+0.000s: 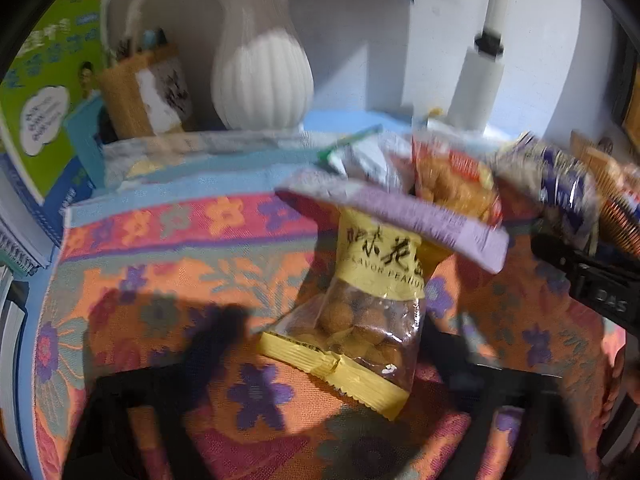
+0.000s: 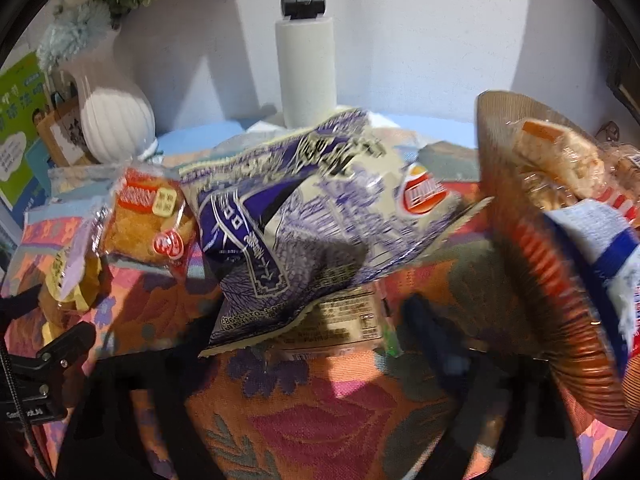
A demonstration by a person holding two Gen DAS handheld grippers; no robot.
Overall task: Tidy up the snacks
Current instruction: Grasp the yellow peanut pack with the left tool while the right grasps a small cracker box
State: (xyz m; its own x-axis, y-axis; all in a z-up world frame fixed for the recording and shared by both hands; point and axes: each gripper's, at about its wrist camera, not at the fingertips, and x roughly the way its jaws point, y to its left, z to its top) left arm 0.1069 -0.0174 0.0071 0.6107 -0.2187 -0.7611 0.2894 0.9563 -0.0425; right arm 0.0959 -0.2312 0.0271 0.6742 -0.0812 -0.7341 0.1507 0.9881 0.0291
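A yellow peanut packet (image 1: pixel 360 320) lies on the flowered cloth (image 1: pixel 168 264), between the fingers of my left gripper (image 1: pixel 332 332). The blurred left finger stands a little off its edge, so the jaws are open around it. A lilac flat packet (image 1: pixel 400 208) rests across its far end, with an orange-red snack packet (image 1: pixel 452 176) behind. In the right wrist view, a crumpled purple-and-white chip bag (image 2: pixel 300 220) has its near end between the fingers of my right gripper (image 2: pixel 308 332), which looks shut on it. A packet with a printed label (image 2: pixel 344 320) lies underneath.
A ribbed brown basket (image 2: pixel 532 264) holding several snack packets stands at the right. At the back are a white ribbed vase (image 1: pixel 260 80), a paper towel roll (image 2: pixel 308 72), a woven holder (image 1: pixel 140 92) and a stack of books (image 1: pixel 44 92).
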